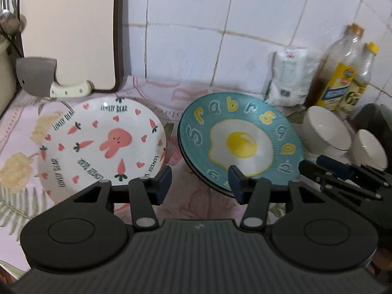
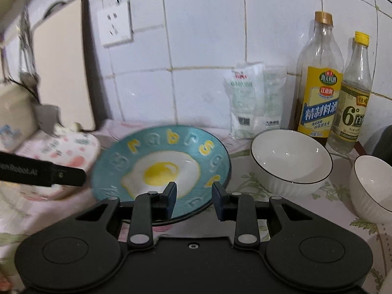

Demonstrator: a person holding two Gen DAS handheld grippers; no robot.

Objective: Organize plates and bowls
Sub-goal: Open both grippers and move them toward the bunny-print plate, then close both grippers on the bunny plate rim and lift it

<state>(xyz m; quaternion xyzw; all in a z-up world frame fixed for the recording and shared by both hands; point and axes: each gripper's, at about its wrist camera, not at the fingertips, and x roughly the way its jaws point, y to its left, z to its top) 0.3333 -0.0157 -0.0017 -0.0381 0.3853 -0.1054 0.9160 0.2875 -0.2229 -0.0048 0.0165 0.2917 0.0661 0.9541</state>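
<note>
A white plate [image 1: 103,142] with a pink rabbit and carrots lies on the flowered cloth at the left. Beside it, to the right, is a teal plate [image 1: 240,142] with a fried egg and letters; a dark rim shows under its left edge. My left gripper [image 1: 201,183] is open over the gap between the two plates, holding nothing. My right gripper [image 2: 194,199] is open, and the teal plate's [image 2: 161,166] near rim passes under its jaws without being pinched. It also shows by that plate's right edge as the right gripper [image 1: 318,167]. Two white bowls [image 2: 291,159] [image 2: 372,183] stand upright to the right.
A cutting board [image 1: 68,31] leans on the tiled wall, with a cleaver [image 1: 49,80] at its foot. White bags [image 2: 254,103] and two bottles [image 2: 318,80] [image 2: 355,95] stand at the back right. A wall socket [image 2: 115,27] is above, and hanging utensils [image 1: 9,2] at the far left.
</note>
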